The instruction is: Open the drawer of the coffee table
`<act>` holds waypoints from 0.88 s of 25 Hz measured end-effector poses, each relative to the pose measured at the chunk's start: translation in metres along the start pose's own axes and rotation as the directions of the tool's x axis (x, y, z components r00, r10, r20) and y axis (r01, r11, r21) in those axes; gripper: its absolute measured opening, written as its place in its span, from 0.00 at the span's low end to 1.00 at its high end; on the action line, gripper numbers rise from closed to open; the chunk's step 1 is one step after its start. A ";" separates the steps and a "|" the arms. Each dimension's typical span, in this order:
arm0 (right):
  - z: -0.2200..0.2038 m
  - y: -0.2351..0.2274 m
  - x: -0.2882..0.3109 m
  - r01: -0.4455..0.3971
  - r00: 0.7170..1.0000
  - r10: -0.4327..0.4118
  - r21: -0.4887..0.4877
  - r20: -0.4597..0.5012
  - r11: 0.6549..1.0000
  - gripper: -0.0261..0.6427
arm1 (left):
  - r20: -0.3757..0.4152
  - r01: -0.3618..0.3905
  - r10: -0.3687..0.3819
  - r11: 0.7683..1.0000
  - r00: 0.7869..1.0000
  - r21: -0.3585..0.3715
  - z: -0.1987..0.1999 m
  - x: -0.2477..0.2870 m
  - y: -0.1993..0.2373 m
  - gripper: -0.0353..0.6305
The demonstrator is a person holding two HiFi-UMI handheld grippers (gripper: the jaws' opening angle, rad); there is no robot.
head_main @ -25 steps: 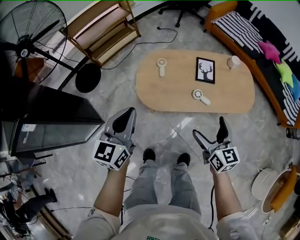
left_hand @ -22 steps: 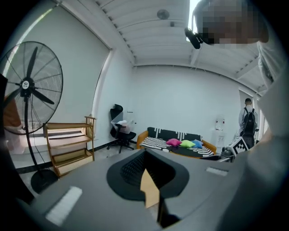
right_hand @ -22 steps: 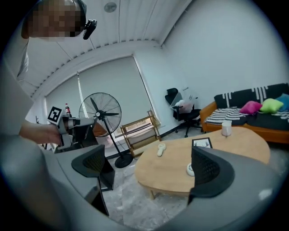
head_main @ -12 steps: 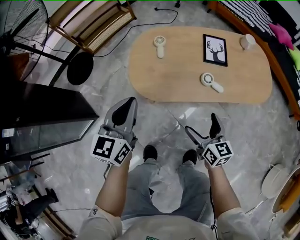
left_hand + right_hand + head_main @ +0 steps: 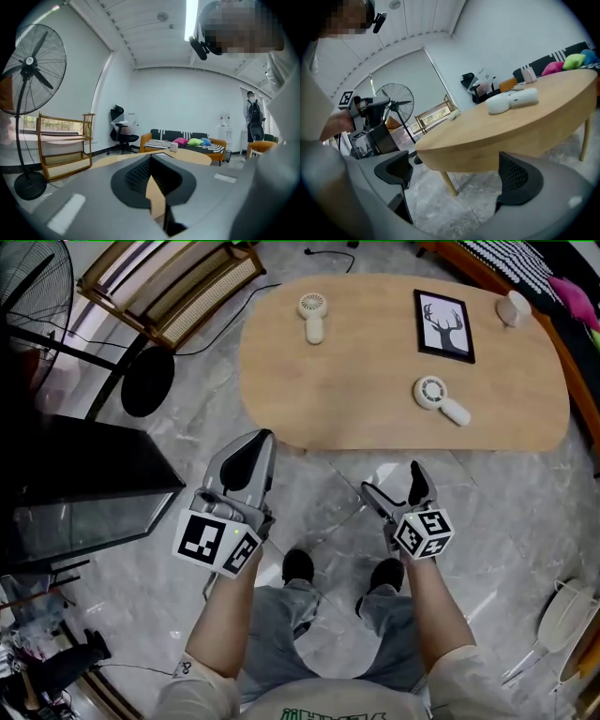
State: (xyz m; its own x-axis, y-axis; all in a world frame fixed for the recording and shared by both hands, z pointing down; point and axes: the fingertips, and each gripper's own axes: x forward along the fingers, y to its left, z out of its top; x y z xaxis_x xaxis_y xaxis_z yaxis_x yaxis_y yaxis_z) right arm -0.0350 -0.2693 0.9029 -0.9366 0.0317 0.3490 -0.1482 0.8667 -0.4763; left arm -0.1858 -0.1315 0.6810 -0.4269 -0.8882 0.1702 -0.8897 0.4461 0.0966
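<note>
While left tongs (image 5: pixel 261 442) clench empty and right tongs (image 5: pixel 392 479) gape, a frame (image 5: pixel 443 325) tops the coffee table (image 5: pixel 356 381).

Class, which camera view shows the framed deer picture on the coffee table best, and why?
The head view: it looks down on the framed deer picture, lying flat on the coffee table, so the deer shows. Both gripper views see the tabletop nearly edge-on; the picture cannot be made out in either.
</note>
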 end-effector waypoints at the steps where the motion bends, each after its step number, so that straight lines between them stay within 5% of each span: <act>1: -0.008 -0.005 0.008 0.000 1.000 0.000 0.001 -0.001 1.000 0.92 | 0.005 -0.003 0.003 1.000 1.000 0.002 -0.007 0.005 0.004 0.05; 6: -0.037 -0.025 0.040 -0.004 1.000 0.004 -0.004 -0.004 1.000 0.92 | 0.027 -0.013 0.013 1.000 1.000 0.007 -0.033 0.023 0.017 0.05; 8: -0.042 -0.033 0.047 -0.052 0.998 0.048 0.102 0.039 0.993 0.92 | 0.028 -0.007 0.006 1.000 1.000 0.021 -0.038 0.027 0.018 0.05; 9: -0.040 -0.037 0.050 -0.115 0.990 0.091 0.233 0.108 0.966 0.92 | 0.026 -0.003 0.002 1.000 1.000 0.029 -0.039 0.028 0.019 0.05; 11: -0.032 -0.053 0.051 -0.295 0.936 0.135 0.514 0.325 0.806 0.91 | 0.022 0.001 -0.002 0.999 1.000 0.041 -0.042 0.030 0.021 0.05; 12: -0.034 -0.063 0.051 -0.359 0.906 0.115 0.593 0.408 0.721 0.87 | 0.019 0.002 -0.003 0.999 1.000 0.046 -0.043 0.029 0.023 0.05; 13: -0.042 -0.071 0.054 -0.387 0.889 0.091 0.632 0.448 0.671 0.85 | 0.017 0.002 -0.002 0.999 1.000 0.052 -0.043 0.029 0.025 0.05; 22: -0.046 -0.073 0.088 -0.513 0.819 0.134 0.607 0.558 0.607 0.77 | 0.014 0.008 -0.010 0.996 1.000 0.087 -0.049 0.037 0.030 0.05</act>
State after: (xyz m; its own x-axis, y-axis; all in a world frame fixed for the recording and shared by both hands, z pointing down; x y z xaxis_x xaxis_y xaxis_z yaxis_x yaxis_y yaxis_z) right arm -0.0921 -0.3066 1.0058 -0.9642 -0.1355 -0.2281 0.1975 0.2074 -0.9581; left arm -0.2201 -0.1459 0.7382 -0.4205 -0.8938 0.1557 -0.9040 0.4274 0.0123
